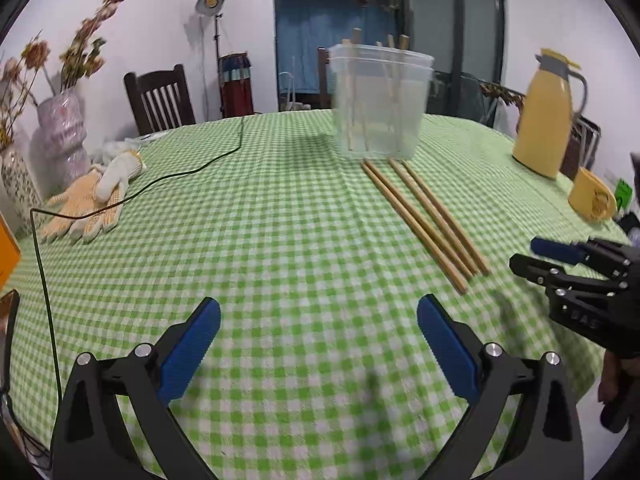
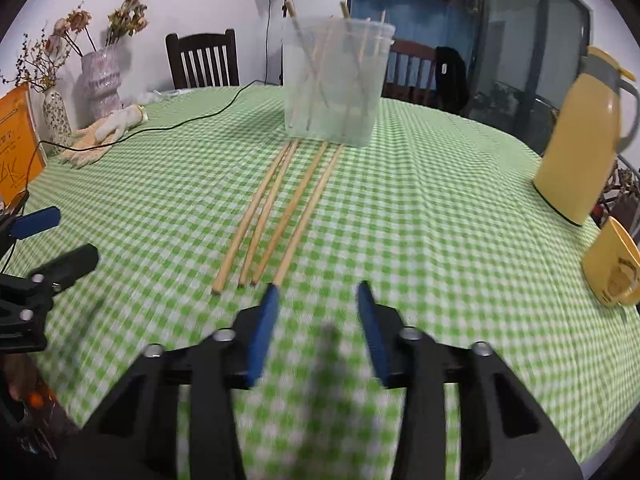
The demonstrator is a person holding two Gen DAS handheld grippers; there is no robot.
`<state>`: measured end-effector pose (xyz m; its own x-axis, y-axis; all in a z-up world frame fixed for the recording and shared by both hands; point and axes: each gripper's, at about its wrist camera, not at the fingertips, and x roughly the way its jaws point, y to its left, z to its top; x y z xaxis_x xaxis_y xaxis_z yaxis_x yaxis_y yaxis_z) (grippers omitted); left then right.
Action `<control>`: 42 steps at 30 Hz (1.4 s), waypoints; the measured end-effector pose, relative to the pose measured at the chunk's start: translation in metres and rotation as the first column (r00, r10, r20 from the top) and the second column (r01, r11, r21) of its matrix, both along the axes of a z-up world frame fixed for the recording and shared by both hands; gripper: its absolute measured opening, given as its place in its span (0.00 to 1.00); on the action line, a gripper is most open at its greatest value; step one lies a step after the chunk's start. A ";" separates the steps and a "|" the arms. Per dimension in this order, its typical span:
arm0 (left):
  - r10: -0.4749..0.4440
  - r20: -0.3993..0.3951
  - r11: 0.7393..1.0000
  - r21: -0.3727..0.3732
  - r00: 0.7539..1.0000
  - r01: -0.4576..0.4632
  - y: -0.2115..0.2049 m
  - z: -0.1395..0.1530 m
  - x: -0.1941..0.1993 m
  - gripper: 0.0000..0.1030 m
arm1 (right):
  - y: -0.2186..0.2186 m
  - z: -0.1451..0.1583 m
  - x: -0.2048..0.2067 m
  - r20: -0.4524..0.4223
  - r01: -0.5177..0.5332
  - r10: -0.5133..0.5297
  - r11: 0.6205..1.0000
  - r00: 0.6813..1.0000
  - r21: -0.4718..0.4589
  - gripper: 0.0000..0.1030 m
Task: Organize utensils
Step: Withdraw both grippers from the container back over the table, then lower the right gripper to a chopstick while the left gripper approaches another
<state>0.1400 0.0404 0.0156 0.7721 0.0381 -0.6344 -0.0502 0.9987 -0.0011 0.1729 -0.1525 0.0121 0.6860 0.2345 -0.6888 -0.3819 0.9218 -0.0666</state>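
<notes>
Looking from the left wrist, the left gripper (image 1: 319,312) hangs wide open and empty over the green checked tablecloth (image 1: 260,240); four loose chopsticks (image 1: 424,220) lie ahead to its right, their far ends touching the clear tub (image 1: 380,104) that holds more sticks. From the right wrist, the right gripper (image 2: 318,294) stands partly open, gripping nothing, its left fingertip (image 2: 272,292) just at the nearest chopstick's end.

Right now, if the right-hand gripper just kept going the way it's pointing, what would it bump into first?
Probably the near ends of the chopsticks on the tablecloth, just ahead of the open right gripper; depth is hard to judge.
</notes>
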 end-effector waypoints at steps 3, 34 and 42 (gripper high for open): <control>0.017 -0.009 1.000 -0.004 1.000 -0.017 0.009 0.002 0.013 0.93 | 0.010 -0.001 0.015 -0.026 -0.011 0.011 1.000 1.000 -0.002 0.34; -0.185 -0.232 0.976 0.070 0.955 0.206 -0.070 -0.030 0.095 0.87 | -0.038 -0.006 0.023 -0.082 0.066 -0.062 0.997 0.995 0.047 0.06; -0.101 -0.246 0.992 0.054 0.964 0.117 -0.037 -0.025 0.081 0.54 | -0.049 -0.015 0.013 -0.088 0.040 -0.035 0.998 0.996 0.057 0.06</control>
